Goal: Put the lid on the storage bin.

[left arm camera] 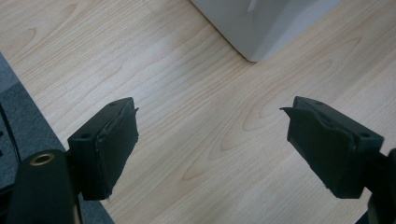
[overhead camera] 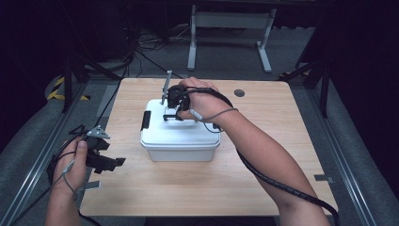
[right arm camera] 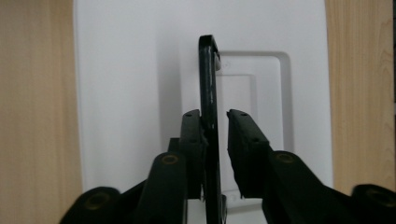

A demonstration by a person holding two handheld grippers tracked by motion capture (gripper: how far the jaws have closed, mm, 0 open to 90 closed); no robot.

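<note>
A: While the high view sets out the whole light wooden table (overhead camera: 263, 155), what does it miss?

B: How the jaws stand. It shows the right gripper (overhead camera: 173, 112) over the lid of the white rectangular plastic box (overhead camera: 180, 139), but the hand (overhead camera: 200, 101) hides most of it. The right gripper view looks straight down between the jaws: the box's thin black carry handle (right arm camera: 208, 116), raised on edge, stands between them. The left jaw touches it; a narrow gap shows on the right jaw's side. So they are nearly closed around it, and I cannot tell whether they truly pinch.

A: And the left gripper (overhead camera: 101, 157)?

B: In the left gripper view its jaws are spread wide with bare wood between them. A corner of the box lies beyond the jaw tips, up and toward the right jaw, well apart from them.

A: Counts?

B: One box, one carry handle, one black side latch (overhead camera: 146, 120) seen from above, two grippers, two hands, one table.
</note>
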